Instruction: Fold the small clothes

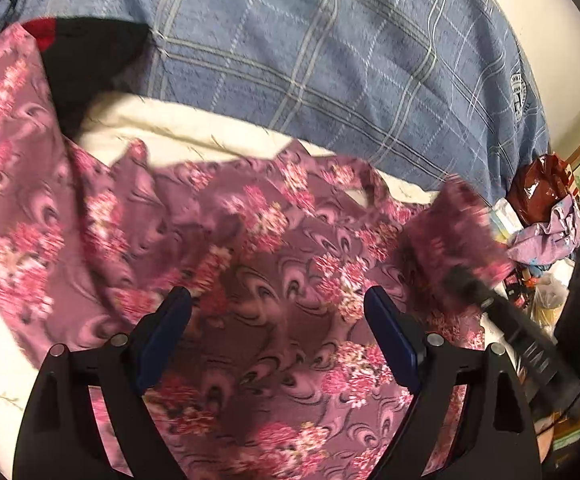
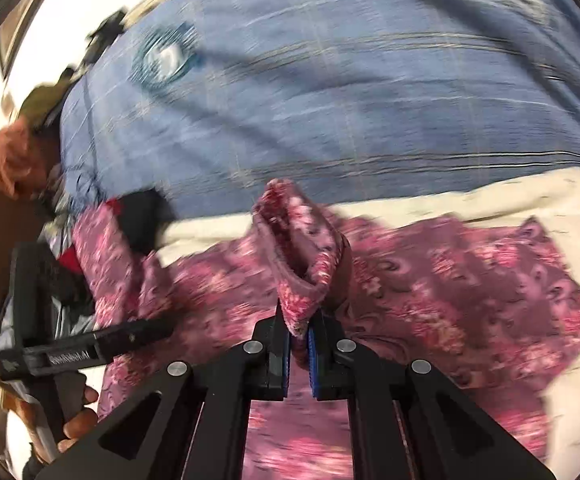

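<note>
The floral garment [image 1: 273,280], mauve with pink flower clusters, lies spread on a cream sheet [image 1: 193,128] over a bed. Behind it lies a blue plaid blanket [image 1: 330,52].

Left wrist view only: a black item with a red patch [image 1: 89,52] lies at the far left edge of the garment. At the right edge, beyond the bed, stands a clutter of things, among them a glossy brown bag [image 1: 538,188] and crumpled lilac cloth [image 1: 550,232]. The right hand-held gripper [image 1: 490,300] enters from the lower right, blurred, with a raised fold of the garment at its tip.

Right wrist view only: the person's hand [image 2: 77,420] grips the handle of the left hand-held gripper [image 2: 129,340] at the lower left. Another hand [image 2: 13,160] shows at the left edge, blurred. This view is heavily smeared.

Left hand-held gripper [image 1: 277,320]: jaws stand wide apart, angled down over the middle of the garment, with nothing between the blue pads [image 1: 390,340]. Contact with the cloth cannot be determined.

Right hand-held gripper [image 2: 298,332]: jaws closed on a bunched edge of the garment. The pinched fold stands up above the fingertips, lifted off the rest of the cloth, and the tool points down at a slant.
</note>
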Available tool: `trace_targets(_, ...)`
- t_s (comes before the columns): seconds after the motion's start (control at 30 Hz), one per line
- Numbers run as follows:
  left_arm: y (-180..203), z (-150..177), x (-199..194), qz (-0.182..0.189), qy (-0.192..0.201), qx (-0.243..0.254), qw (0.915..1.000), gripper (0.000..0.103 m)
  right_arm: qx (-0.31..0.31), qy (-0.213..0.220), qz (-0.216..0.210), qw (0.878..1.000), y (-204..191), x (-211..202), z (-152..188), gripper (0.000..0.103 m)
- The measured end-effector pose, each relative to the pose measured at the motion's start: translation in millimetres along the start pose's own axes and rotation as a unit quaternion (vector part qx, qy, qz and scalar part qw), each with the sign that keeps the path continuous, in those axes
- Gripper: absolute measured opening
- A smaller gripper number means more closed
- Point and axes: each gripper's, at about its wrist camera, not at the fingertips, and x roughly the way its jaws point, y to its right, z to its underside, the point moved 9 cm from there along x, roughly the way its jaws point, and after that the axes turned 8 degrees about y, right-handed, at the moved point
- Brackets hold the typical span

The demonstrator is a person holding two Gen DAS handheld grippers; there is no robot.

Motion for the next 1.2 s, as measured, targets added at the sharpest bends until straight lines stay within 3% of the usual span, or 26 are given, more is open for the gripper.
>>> trace_targets(0.13,-9.8,-8.4,-9.6,-0.017,0.016,0.006,0.9997,0.088,-0.019,-0.012,-0.008,1.000,-35.1,23.3,17.0,0.007)
trace_targets(0.27,-20.7,-14.4,-12.3,-0.005,0.017,-0.017,0.9997,0.088,-0.020,-0.020,-0.025,0.999,-61.7,38.8,31.2,0.007)
trace_targets(0.37,-33.0,-17.3,-10.9,-0.002,0.017,-0.041,0.9990,0.088,-0.007,-0.037,-0.047,0.998,-80.2,50.2,46.0,0.014)
trace_targets(0.47,-37.8,-15.0,-5.8,0.012,0.005,-0.063,0.9980,0.088,0.028,-0.073,-0.077,0.994,-88.0,62.8,69.1,0.028)
trace_targets(0.6,-33.4,-5.7,7.2,0.026,-0.025,-0.072,0.9968,0.088,0.055,-0.069,-0.098,0.991,-79.7,46.2,74.9,0.030)
trace_targets(0.67,-23.1,1.7,12.1,0.051,-0.047,-0.078,0.9945,0.088,0.070,-0.067,-0.108,0.989,-70.0,28.9,76.3,0.031)
trace_targets(0.73,-12.0,6.7,13.2,0.075,-0.060,-0.084,0.9919,0.088,0.068,-0.063,-0.099,0.991,-54.5,7.8,80.6,0.038)
trace_targets(0.8,2.5,14.1,19.3,0.102,-0.083,-0.087,0.9875,0.088,0.062,-0.058,-0.086,0.993,-39.6,-9.5,84.7,0.039)
trace_targets(0.9,11.8,25.8,33.1,0.106,-0.107,-0.088,0.9847,0.087,0.078,-0.045,-0.061,0.994,-2.2,-37.2,92.2,0.039)
trace_targets(0.97,16.1,25.6,35.0,0.102,-0.090,-0.089,0.9868,0.069,0.106,-0.030,-0.043,0.993,25.4,-50.0,91.5,0.039)
trace_targets(1.0,19.8,22.7,32.6,0.103,-0.080,-0.086,0.9878,0.029,0.123,-0.020,-0.031,0.992,42.3,-55.2,89.4,0.039)
trace_targets(1.03,23.2,20.1,30.7,0.107,-0.076,-0.081,0.9880,0.004,0.135,-0.013,-0.023,0.990,54.1,-58.6,87.0,0.039)
trace_targets(1.13,13.9,2.7,14.0,0.075,-0.024,-0.082,0.9935,0.005,0.206,0.018,-0.004,0.978,99.6,-70.2,76.8,0.042)
trace_targets(1.2,6.5,-5.7,5.6,0.062,-0.003,-0.083,0.9946,0.005,0.262,0.042,-0.002,0.964,128.0,-74.9,70.2,0.045)
